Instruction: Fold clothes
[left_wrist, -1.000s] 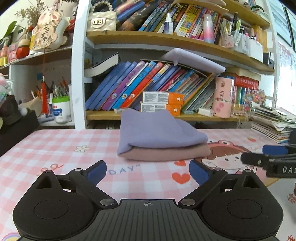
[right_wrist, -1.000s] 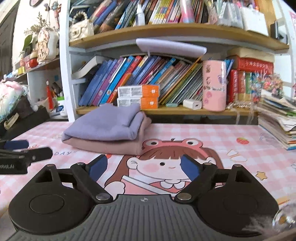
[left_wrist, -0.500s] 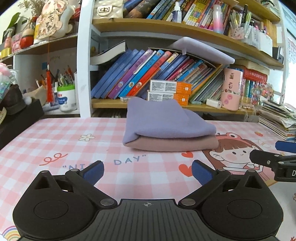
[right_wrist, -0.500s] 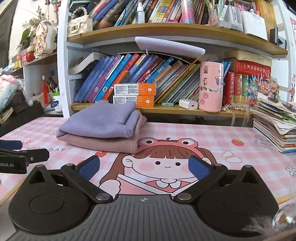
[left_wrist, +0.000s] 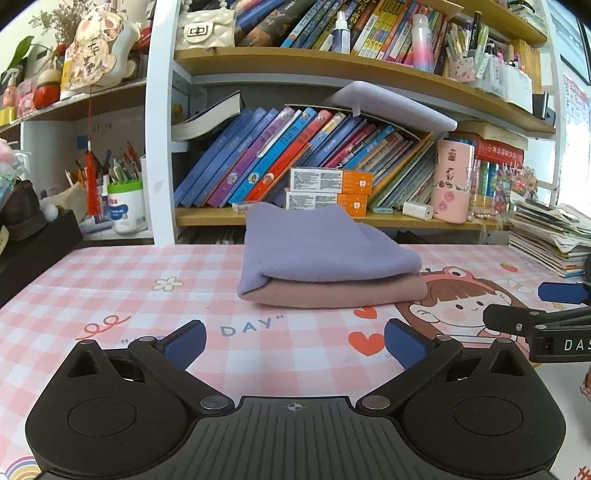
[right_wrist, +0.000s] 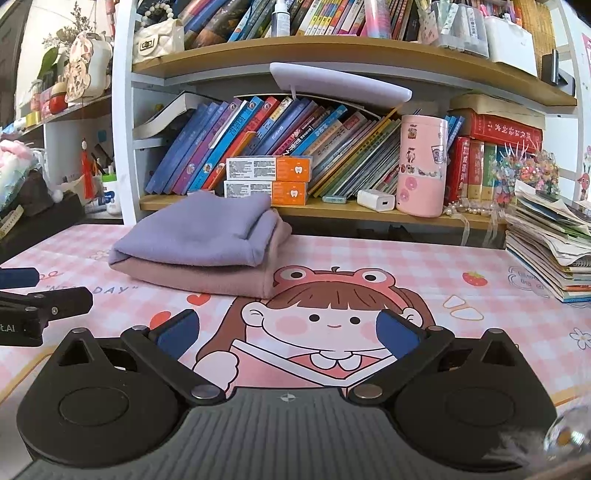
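— What is seen from the left wrist?

— The left gripper (left_wrist: 294, 338) is held low over the desk (left_wrist: 110, 288), its blue-padded fingers (left_wrist: 184, 338) spread wide with nothing between them. Past them, two folded garments are stacked on the pink checked desk cover: a purple garment (left_wrist: 325, 247) is laid on top of a pink garment (left_wrist: 343, 293). The stack is placed toward the back of the desk, just in front of the bookshelf (left_wrist: 332, 62), and well apart from the fingers. The folded edge of the purple piece is turned toward the camera. At the right edge, part of the right gripper (left_wrist: 546, 317) is seen, clear of the stack.

— And from the right wrist?

— The right gripper (right_wrist: 288, 334) is likewise held over the desk, above a printed cartoon girl (right_wrist: 332, 314) on the cover. Its fingers have just been opened further and are now spread wide; nothing is gripped and no cloth is found between them. The same stack is seen ahead and to the left, the purple garment resting on the pink one, its right end touching the top of the cartoon print. At the left edge, a finger of the left gripper is visible, apart from the clothes. A pile of papers and books (right_wrist: 550, 251) is stacked at the right end of the desk, well away from the garments.
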